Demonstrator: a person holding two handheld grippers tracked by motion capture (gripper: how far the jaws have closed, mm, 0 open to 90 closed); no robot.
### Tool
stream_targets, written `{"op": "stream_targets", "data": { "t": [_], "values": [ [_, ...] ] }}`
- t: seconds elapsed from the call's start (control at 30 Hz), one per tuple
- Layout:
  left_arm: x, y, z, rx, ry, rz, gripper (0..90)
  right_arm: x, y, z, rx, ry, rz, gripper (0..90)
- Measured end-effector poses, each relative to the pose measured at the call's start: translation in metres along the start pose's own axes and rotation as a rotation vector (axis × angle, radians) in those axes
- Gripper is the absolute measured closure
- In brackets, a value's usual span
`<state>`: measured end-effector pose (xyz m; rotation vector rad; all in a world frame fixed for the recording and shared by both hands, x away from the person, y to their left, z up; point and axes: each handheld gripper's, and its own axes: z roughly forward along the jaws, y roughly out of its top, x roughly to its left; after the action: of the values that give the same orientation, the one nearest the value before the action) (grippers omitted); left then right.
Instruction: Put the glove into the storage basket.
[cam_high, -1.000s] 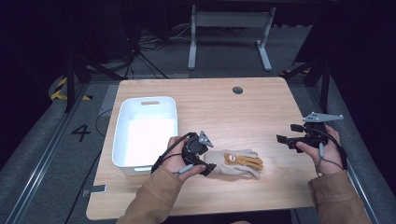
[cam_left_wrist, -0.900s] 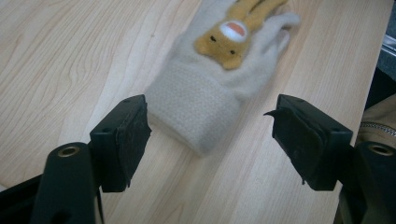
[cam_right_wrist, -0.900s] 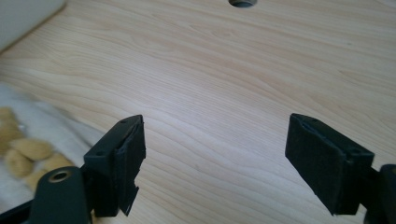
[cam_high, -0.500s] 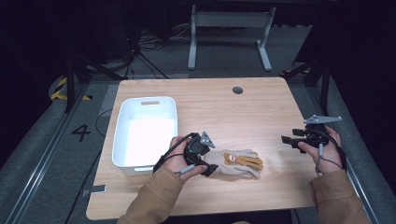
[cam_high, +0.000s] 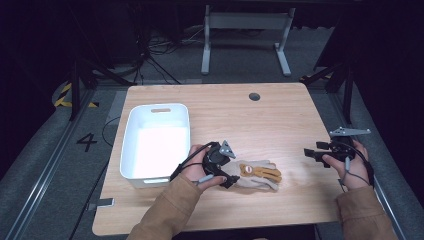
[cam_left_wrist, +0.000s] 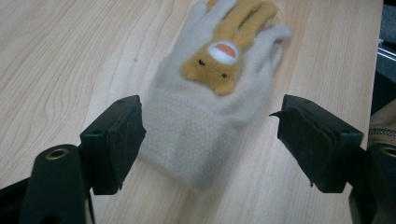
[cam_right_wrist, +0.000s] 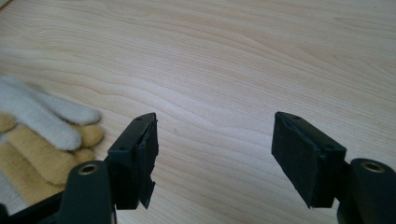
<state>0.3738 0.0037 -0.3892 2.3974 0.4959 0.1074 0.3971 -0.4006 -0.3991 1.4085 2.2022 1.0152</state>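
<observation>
A dark room with a grey floor surrounds a pale wooden table (cam_high: 280, 120), whose grain runs across both gripper views; beyond its far edge stand the white legs of a metal frame (cam_high: 245, 35), and a small dark round grommet (cam_high: 254, 96) sits in the tabletop near that far edge; on the table's left part rests a white plastic bin (cam_high: 131, 150), rectangular, with a slot handle in its far wall; just right of the bin's near corner the person's left hand holds the left gripper (cam_high: 226, 176), its black body lying low over the wood and a grey three-cornered plate on top; in the left gripper view its jaws stand wide apart with the cuff of a glove (cam_left_wrist: 205, 116) between them, neither pad pressing the fabric as far as can be seen; the glove is a cream knitted one with tan fingers laid over it and a small tan bear face with an orange mouth, lying flat on the table near the front edge, fingers pointing away from the left gripper; well to the right, near the table's right edge, the right gripper (cam_high: 311, 153) is held above bare wood with its jaws spread and nothing between them, the glove's fingertips at the left of its view
</observation>
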Motion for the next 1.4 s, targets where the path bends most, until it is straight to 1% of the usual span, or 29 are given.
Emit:
{"op": "stream_targets", "data": {
  "t": [0.1, 0.13, 0.17, 0.2, 0.27, 0.33, 0.43, 0.5, 0.53, 0.6, 0.63, 0.73, 0.83, 0.9, 0.93, 0.97, 1.0, 1.07, 1.2, 1.23, 1.27, 1.4],
  "values": [
    [0.000, 0.001, 0.003, 0.000, -0.003, 0.012, 22.0, 0.000, -0.001, -0.001, 0.003, 0.001, 0.002, 32.0],
    [0.000, 0.002, 0.005, 0.000, -0.004, 0.025, 21.6, 0.000, -0.002, -0.002, -0.002, 0.000, -0.004, 32.0],
    [0.001, 0.002, 0.007, 0.005, -0.006, 0.026, 21.4, 0.001, -0.002, -0.002, -0.003, 0.002, -0.002, 32.4],
    [0.001, 0.004, 0.011, 0.017, -0.018, 0.027, 20.3, 0.000, -0.004, -0.003, 0.005, 0.018, -0.006, 33.9],
    [0.001, 0.005, 0.014, 0.017, -0.024, 0.027, 20.1, 0.000, -0.007, -0.004, 0.010, 0.025, -0.009, 32.9],
    [0.003, 0.007, 0.021, 0.028, -0.027, 0.033, 19.7, 0.000, -0.009, -0.006, 0.016, 0.023, -0.009, 32.3],
    [0.006, 0.009, 0.029, 0.037, -0.025, 0.030, 19.5, 0.000, -0.011, -0.007, 0.017, 0.024, -0.010, 32.0],
    [0.008, 0.009, 0.035, 0.045, -0.034, 0.035, 19.5, -0.001, -0.013, -0.009, 0.016, 0.021, -0.005, 31.8],
    [0.008, 0.009, 0.038, 0.057, -0.041, 0.038, 19.5, -0.001, -0.013, -0.009, 0.016, 0.021, -0.005, 31.8],
    [0.008, 0.009, 0.043, 0.070, -0.049, 0.049, 19.0, -0.001, -0.015, -0.010, 0.024, 0.026, -0.003, 33.6],
    [0.008, 0.009, 0.046, 0.072, -0.051, 0.057, 18.6, -0.001, -0.016, -0.010, 0.029, 0.034, -0.002, 33.6],
    [0.010, 0.010, 0.051, 0.063, -0.051, 0.072, 17.2, -0.001, -0.017, -0.010, 0.034, 0.035, -0.004, 33.3],
    [0.012, 0.008, 0.056, 0.068, -0.053, 0.074, 17.0, 0.000, -0.017, -0.010, 0.033, 0.039, -0.005, 32.9],
    [0.013, 0.005, 0.060, 0.082, -0.068, 0.056, 16.7, 0.000, -0.017, -0.010, 0.032, 0.041, -0.008, 32.5],
    [0.014, 0.004, 0.062, 0.084, -0.073, 0.054, 16.7, 0.000, -0.017, -0.010, 0.032, 0.040, -0.010, 32.1],
    [0.013, 0.002, 0.065, 0.098, -0.079, 0.060, 16.2, 0.000, -0.017, -0.010, 0.032, 0.038, -0.008, 31.8],
    [0.013, 0.002, 0.065, 0.098, -0.079, 0.060, 15.7, 0.000, -0.017, -0.010, 0.032, 0.038, -0.008, 31.8],
    [0.012, 0.002, 0.067, 0.108, -0.080, 0.073, 15.6, 0.000, -0.017, -0.010, 0.032, 0.039, -0.009, 31.7],
    [0.010, 0.002, 0.067, 0.113, -0.085, 0.075, 15.5, 0.000, -0.017, -0.010, 0.031, 0.041, -0.011, 31.4],
    [0.011, 0.001, 0.068, 0.109, -0.083, 0.088, 15.5, 0.000, -0.017, -0.010, 0.034, 0.044, -0.011, 31.2],
    [0.011, 0.001, 0.068, 0.109, -0.083, 0.088, 15.5, 0.000, -0.017, -0.010, 0.034, 0.044, -0.011, 31.2],
    [0.010, -0.001, 0.072, 0.118, -0.070, 0.114, 15.1, 0.001, -0.017, -0.009, 0.036, 0.047, -0.012, 30.9]
  ]
}}
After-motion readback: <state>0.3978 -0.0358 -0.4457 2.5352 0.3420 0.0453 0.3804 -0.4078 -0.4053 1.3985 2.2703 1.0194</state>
